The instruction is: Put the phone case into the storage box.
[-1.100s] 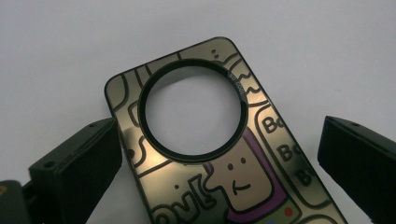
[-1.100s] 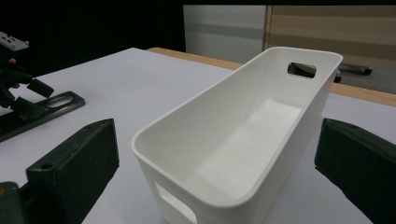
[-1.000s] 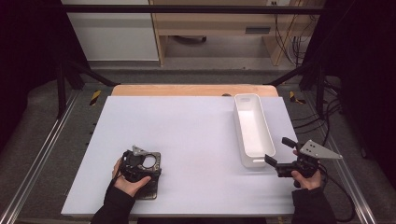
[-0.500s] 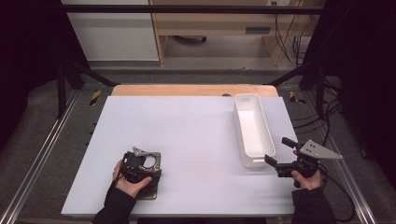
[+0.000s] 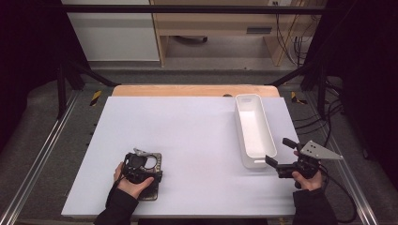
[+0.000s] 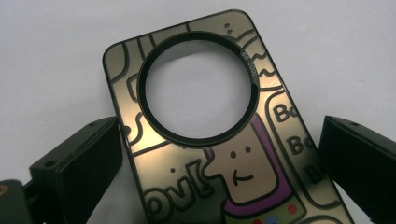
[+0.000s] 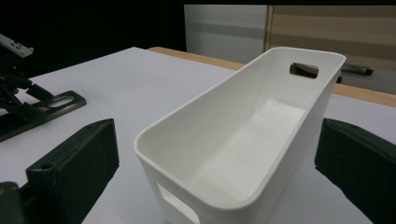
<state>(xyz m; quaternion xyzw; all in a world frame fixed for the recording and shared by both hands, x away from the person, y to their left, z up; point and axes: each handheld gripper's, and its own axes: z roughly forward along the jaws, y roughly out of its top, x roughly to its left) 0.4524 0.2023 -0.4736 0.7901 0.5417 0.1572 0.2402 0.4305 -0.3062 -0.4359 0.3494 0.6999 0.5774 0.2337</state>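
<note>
Hovering right over the phone case [image 6: 224, 154], the left claw [image 6: 219, 163] is spread wide with a jaw on either side, nothing gripped yet. The case lies flat on the white surface [image 5: 197, 126], near the front-left. Being so thin and glossy, it could easily skid or slip out if the jaws close too high. The right claw [image 7: 215, 168] is wide too, straddling the near end of the white bin [image 7: 243, 140].

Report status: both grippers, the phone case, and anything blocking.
Left gripper open, jaws either side of the phone case, flat on the table. Right gripper open, facing the white bin. Nothing blocking.
</note>
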